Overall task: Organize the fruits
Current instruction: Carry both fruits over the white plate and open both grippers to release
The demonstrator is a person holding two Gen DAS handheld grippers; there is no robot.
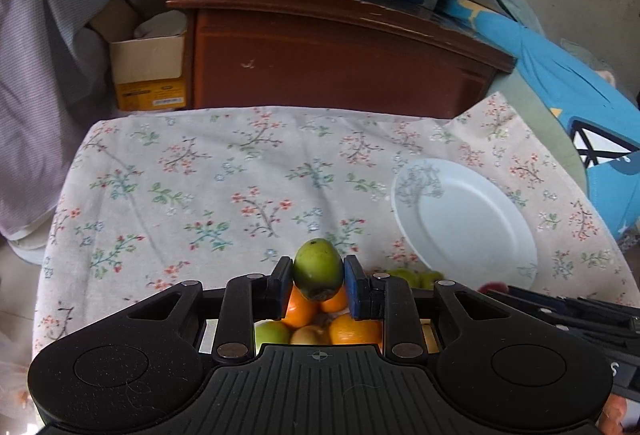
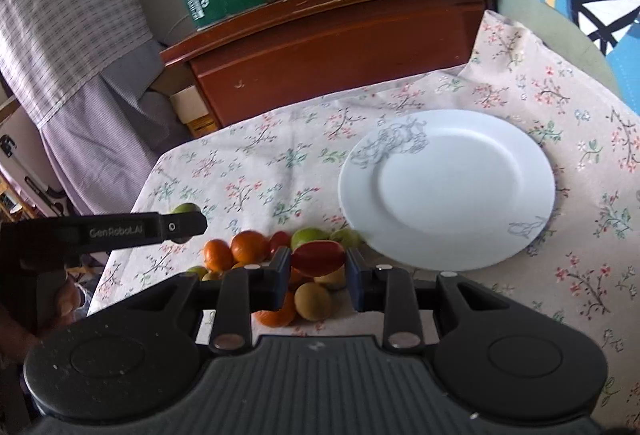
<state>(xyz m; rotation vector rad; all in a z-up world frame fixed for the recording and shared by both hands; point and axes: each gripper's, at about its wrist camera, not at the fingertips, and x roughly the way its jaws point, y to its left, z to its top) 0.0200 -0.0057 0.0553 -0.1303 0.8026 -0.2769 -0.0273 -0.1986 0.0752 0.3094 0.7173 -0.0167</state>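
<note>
Currently my left gripper (image 1: pixel 318 281) is clamped on 1 green fruit (image 1: pixel 318 267), its long axis upright between the pads, above the fruit pile (image 1: pixel 320 323). My right gripper (image 2: pixel 318 262) pinches 1 red fruit (image 2: pixel 319 258), perhaps a small tomato, long axis crosswise. The white plate (image 2: pixel 446 183) lies ahead and to the right, nearer my right gripper, on the floral cloth (image 2: pixel 256 163).

A green fruit (image 1: pixel 318 267) and a red fruit (image 2: pixel 319 258) held aloft above piled oranges (image 2: pixel 236 250) beside a bare white plate (image 2: pixel 446 191)
</note>
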